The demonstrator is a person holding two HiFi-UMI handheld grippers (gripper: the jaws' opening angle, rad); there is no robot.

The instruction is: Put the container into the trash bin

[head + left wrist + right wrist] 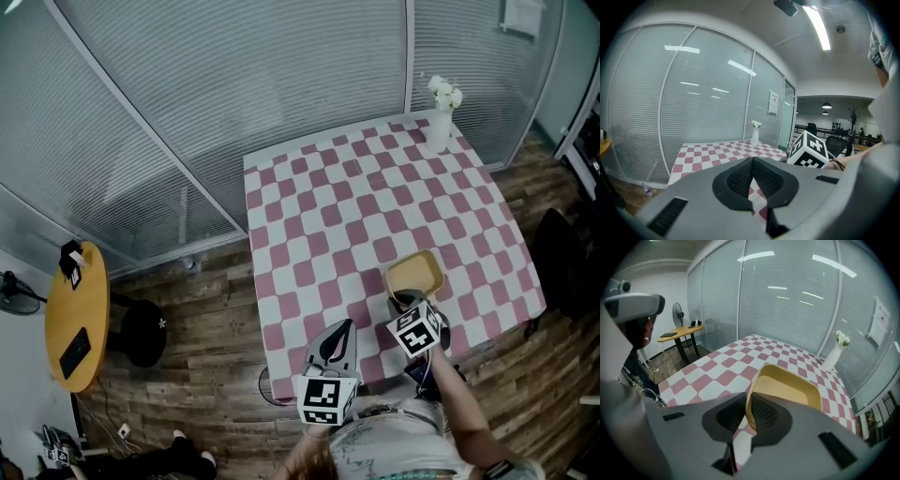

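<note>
right gripper: your right gripper (746,401) is clamped on the near rim of the yellow container (787,387), with the wall pinched between the pads
left gripper: your left gripper (752,161) has its jaws together with nothing in them, sitting by the table's near edge
container spot: over the checkered table (319,206), close to the near edge, right-hand part
edges: the far edge runs along the glass wall, and there's a vase (439,127) on the far right corner
open room: bare wood floor (206,309) left of the table, with a black round object (142,330) and a round side table (75,319) further out
</note>
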